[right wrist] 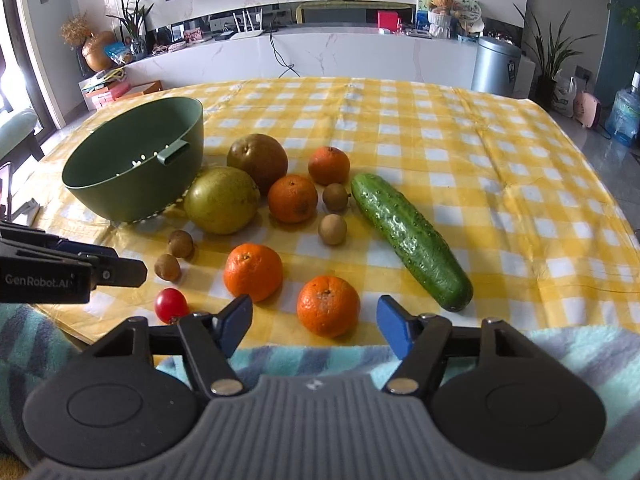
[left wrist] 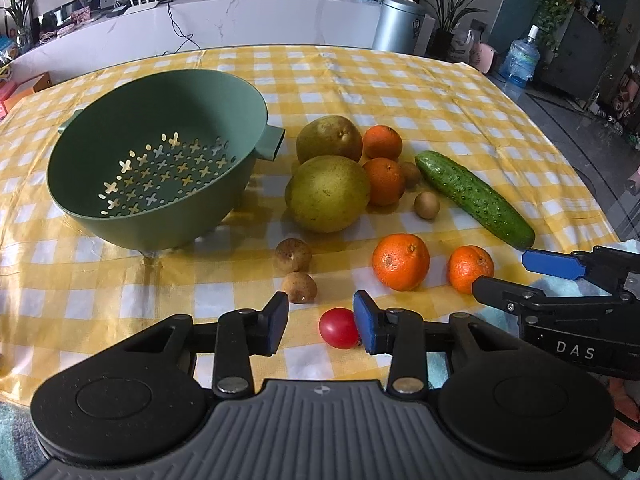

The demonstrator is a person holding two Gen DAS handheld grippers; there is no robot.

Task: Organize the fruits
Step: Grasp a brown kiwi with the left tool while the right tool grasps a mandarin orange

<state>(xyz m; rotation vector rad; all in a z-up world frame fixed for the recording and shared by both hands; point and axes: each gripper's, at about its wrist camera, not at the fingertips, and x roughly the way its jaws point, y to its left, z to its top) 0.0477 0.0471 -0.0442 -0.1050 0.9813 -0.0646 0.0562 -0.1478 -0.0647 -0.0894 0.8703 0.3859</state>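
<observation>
1. Fruit is spread over a yellow-checked cloth (left wrist: 360, 80), to the right of a green colander (left wrist: 156, 160) that is seen with nothing inside.
2. Two pears (left wrist: 329, 194) (left wrist: 329, 138) are set just beside the colander, the nearer one touching the farther.
3. Two oranges (left wrist: 383, 181) (left wrist: 382, 142) are found right of the pears, with two more (left wrist: 401, 262) (left wrist: 471, 269) nearer the table's front edge.
4. A cucumber (left wrist: 474, 198) is laid diagonally at the right of the group.
5. Small brown fruits are scattered about: two (left wrist: 293, 255) (left wrist: 299, 287) in front of the colander, two (left wrist: 427, 205) (left wrist: 411, 174) between oranges and cucumber.
6. A tomato (left wrist: 338, 328) is seen between the fingers of the left gripper (left wrist: 320, 322), touching or nearly touching the right pad; the jaws are held apart, with a gap on the left side.
7. The right gripper (right wrist: 316, 320) is held with jaws wide apart, nothing between them, just short of the nearest orange (right wrist: 328, 306).
8. A striped teal towel (right wrist: 300, 354) is visible under the right gripper at the table edge.
</observation>
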